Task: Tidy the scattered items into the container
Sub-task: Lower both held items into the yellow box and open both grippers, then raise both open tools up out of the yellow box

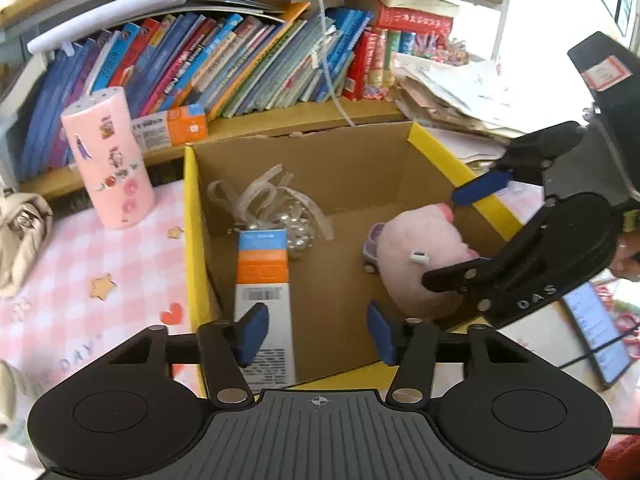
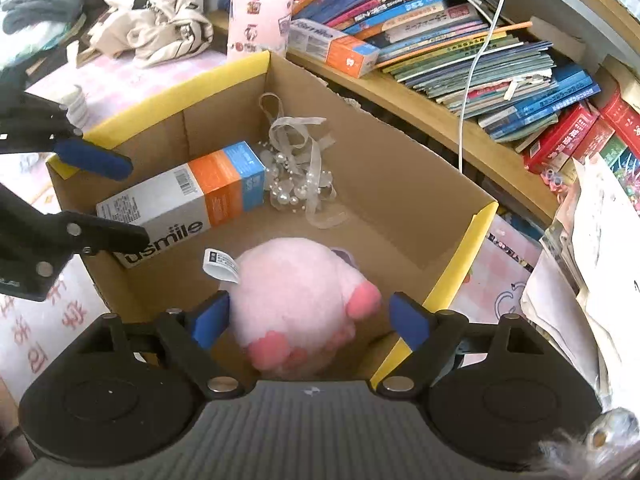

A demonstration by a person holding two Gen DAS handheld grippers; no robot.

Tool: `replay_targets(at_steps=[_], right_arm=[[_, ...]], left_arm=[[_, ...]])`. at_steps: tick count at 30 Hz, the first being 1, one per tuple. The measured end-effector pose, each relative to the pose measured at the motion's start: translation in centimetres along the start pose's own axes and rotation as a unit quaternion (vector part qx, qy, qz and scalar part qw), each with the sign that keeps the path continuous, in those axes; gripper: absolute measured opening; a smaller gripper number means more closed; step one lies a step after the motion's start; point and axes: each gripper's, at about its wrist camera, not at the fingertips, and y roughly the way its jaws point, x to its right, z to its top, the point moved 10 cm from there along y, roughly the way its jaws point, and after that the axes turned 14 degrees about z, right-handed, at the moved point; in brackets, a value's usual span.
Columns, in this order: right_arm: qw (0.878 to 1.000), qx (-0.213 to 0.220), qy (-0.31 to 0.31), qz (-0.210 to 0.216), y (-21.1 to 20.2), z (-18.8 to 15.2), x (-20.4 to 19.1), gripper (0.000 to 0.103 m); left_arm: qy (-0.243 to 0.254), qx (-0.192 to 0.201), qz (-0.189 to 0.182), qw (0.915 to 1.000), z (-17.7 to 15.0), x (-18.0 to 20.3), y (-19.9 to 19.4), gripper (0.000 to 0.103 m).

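Note:
A cardboard box with yellow rims (image 1: 192, 216) (image 2: 460, 264) stands on the pink checked table. Inside lie a white, orange and blue usmile carton (image 1: 262, 280) (image 2: 188, 196), a ribbon-and-pearl bundle (image 1: 276, 208) (image 2: 300, 176), a small toy car (image 1: 370, 250) and a pink plush toy (image 1: 420, 256) (image 2: 296, 300). My left gripper (image 1: 316, 330) is open and empty over the box's near edge, above the carton. My right gripper (image 2: 310, 320) is open with its pads on either side of the plush, which rests on the box floor; it also shows in the left wrist view (image 1: 460, 236).
A pink cylinder with stickers (image 1: 108, 160) (image 2: 260, 16) stands left of the box. A bookshelf with leaning books (image 1: 240, 60) and a second usmile carton (image 1: 172, 124) (image 2: 332, 46) lie behind. Loose papers (image 1: 460, 92), a tablet (image 1: 596, 332) and a beige cloth (image 2: 152, 12) surround it.

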Motion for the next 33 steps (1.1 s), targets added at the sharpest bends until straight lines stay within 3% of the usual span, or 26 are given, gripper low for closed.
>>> replay_targets(at_steps=[2, 8, 12, 14, 16, 20, 26, 33], right_arm=[[1.000, -0.005, -0.006, 0.004, -0.1, -0.2, 0.1, 0.084], [1.000, -0.004, -0.005, 0.004, -0.4, -0.5, 0.0, 0.089], [1.000, 0.016, 0.009, 0.003, -0.8, -0.3, -0.6, 0.092], [0.999, 0.031, 0.016, 0.009, -1.3, -0.1, -1.0, 0.093], [0.999, 0.045, 0.021, 0.013, -1.8, 0.1, -1.2, 0.094], [0.997, 0.070, 0.036, 0.010, -3.1, 0.5, -1.2, 0.094], [0.993, 0.101, 0.062, -0.002, -5.3, 0.1, -1.6, 0.094], [0.987, 0.127, 0.089, -0.050, -7.9, -1.5, -2.8, 0.094]], left_arm=[[-0.007, -0.004, -0.007, 0.9999, -0.5, 0.4, -0.2, 0.040], [-0.026, -0.013, -0.018, 0.9994, -1.1, 0.9, -0.6, 0.040], [-0.016, 0.002, 0.003, 0.9999, -0.5, 0.5, -1.2, 0.047], [-0.018, 0.019, 0.013, 0.9996, 0.1, 0.1, -2.0, 0.061], [-0.021, 0.039, 0.026, 0.9987, 0.6, -0.3, -2.8, 0.070], [-0.022, 0.061, 0.046, 0.9968, 0.9, -0.9, -4.2, 0.081], [-0.028, 0.074, 0.064, 0.9948, 0.2, -1.2, -5.9, 0.088], [-0.019, 0.098, 0.049, 0.9938, -0.6, -0.9, -8.5, 0.094]])
